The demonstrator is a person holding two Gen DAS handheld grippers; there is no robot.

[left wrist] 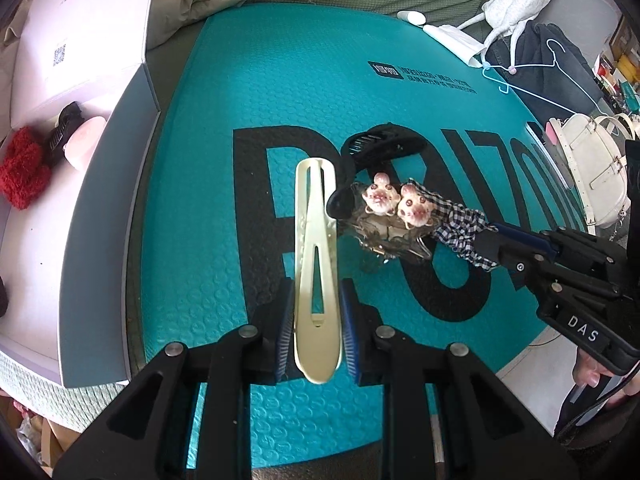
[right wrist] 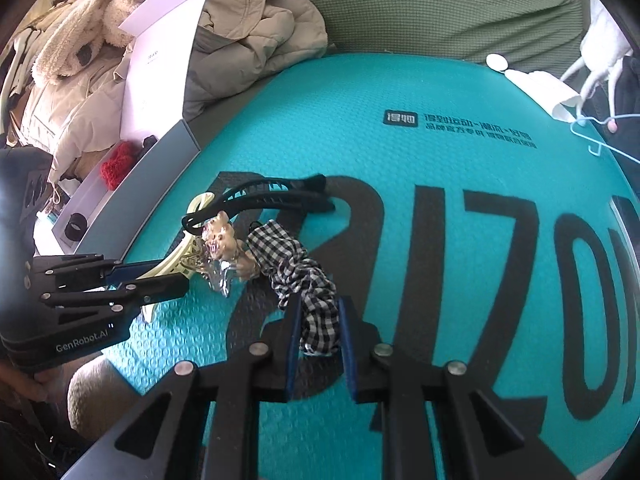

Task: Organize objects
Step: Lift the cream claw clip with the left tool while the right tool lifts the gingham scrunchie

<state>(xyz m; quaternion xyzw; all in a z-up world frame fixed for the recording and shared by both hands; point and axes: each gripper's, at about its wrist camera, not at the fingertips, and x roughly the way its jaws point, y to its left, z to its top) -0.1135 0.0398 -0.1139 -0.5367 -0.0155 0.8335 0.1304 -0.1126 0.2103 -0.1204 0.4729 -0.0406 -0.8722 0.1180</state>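
My left gripper is shut on a long cream hair clip that points away over the teal mat. My right gripper is shut on a black-and-white checked scrunchie; it also shows in the left wrist view. Between them lie a clear clip with two pink mouse figures and a black claw clip. In the right wrist view the cream clip sits in the left gripper, beside the mouse clip and black clip.
An open white box at the left holds a red fuzzy scrunchie, a black clip and a pink item. A white bag and blue hanger lie right. Beige jackets are piled behind.
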